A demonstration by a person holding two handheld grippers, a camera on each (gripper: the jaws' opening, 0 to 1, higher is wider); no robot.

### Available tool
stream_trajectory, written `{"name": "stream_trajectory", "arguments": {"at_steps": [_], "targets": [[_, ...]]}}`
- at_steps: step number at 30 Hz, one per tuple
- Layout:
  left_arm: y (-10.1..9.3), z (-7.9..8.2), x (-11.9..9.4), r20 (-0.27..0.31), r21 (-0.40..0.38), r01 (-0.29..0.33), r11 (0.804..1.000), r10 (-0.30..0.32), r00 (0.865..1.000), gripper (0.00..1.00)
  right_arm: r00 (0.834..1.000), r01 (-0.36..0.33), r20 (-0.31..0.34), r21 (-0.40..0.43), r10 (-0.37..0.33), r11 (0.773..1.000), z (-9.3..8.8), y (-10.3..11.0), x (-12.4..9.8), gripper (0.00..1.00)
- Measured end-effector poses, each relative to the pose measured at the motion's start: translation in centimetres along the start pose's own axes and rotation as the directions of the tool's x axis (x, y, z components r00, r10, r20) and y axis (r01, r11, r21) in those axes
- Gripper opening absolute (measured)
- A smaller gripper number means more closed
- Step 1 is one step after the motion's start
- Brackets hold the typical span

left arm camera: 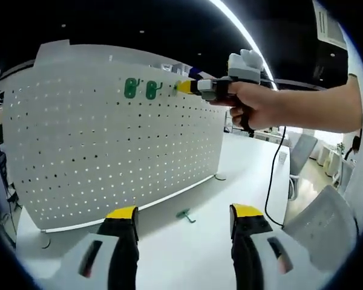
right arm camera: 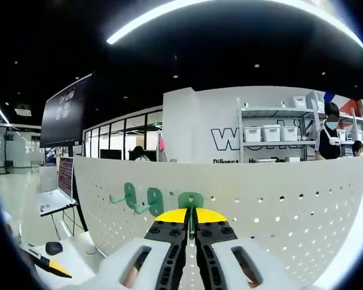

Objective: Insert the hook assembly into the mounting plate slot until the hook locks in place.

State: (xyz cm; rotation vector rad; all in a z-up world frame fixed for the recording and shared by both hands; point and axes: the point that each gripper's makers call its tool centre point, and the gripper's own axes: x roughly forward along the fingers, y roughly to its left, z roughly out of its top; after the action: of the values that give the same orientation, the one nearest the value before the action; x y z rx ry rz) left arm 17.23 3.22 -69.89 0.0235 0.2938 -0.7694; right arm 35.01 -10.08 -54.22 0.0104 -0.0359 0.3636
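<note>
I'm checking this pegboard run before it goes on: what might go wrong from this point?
1. The right gripper pinches a green hook against the pegboard, close beside two mounted hooks; a skewed push may miss the holes or bump them.
2. A spare hook lies on the table before the open left gripper; a careless move might knock it away.
3. The pegboard stands free, so hard pushing may shift it.
</note>
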Motion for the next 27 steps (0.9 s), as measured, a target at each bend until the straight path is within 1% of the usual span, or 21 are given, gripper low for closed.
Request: {"name": "stream_trajectory", "arguments": {"at_steps": [4,9,27], "targets": [[0.1,-0.1,-0.1,-0.003,-0.001,-0.001,1.0,0.001,1.0,0.62,1.0,-0.002,-0.003,-0.001,0.002,1.0,-0.1,0.2,0.2,0.01],[0.4,-0.2,-0.2,-0.004,-0.008,-0.009,1.0,0.009,1.0,0.62,1.0,0.012,-0.019,0.003,-0.012,1.0,-0.4,-0.2,0.6,0.01],[0.8,-0.5,-0.3,0.001,-0.021,-0.015,1.0,0.015,1.0,0.61,0.998,0.049,-0.044,0.019,-0.048,0.999,-0.7,0.0,1.2,0.01]]}}
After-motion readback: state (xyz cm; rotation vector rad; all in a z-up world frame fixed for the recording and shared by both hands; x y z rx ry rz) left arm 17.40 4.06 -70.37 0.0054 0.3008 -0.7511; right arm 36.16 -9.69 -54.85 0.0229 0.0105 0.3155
